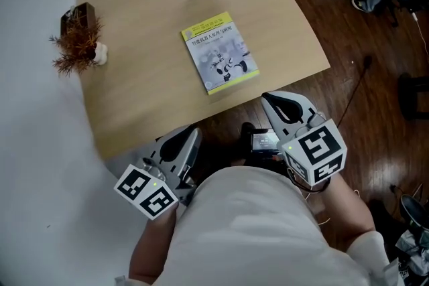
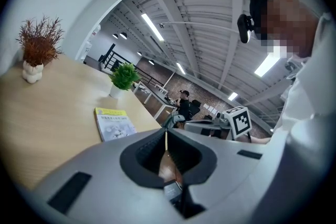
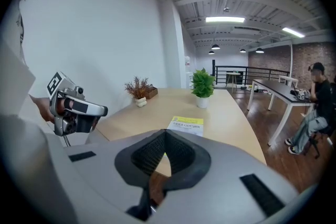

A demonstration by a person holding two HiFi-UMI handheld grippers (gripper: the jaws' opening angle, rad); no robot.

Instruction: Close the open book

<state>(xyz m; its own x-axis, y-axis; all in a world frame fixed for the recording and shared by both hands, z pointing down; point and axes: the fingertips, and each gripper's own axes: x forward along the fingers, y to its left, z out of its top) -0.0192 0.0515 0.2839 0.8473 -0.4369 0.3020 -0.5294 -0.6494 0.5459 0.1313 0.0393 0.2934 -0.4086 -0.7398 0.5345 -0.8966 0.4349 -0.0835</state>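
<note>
- Left gripper (image 2: 166, 132) has its jaws pressed together with nothing between them; the right gripper (image 3: 165, 133) is likewise closed and empty.
- Both hang at the near edge of the table (image 1: 147, 87), close to the person's body. They point toward the tabletop and tilt slightly down, the left by the near-left part and the right further along to the right.
- Neither touches the book (image 1: 219, 51), which lies flat near the middle of the tabletop, cover up and apparently already closed.
- The closing step looks done; the next move likely calls only for checking that the cover stays flat.
</note>
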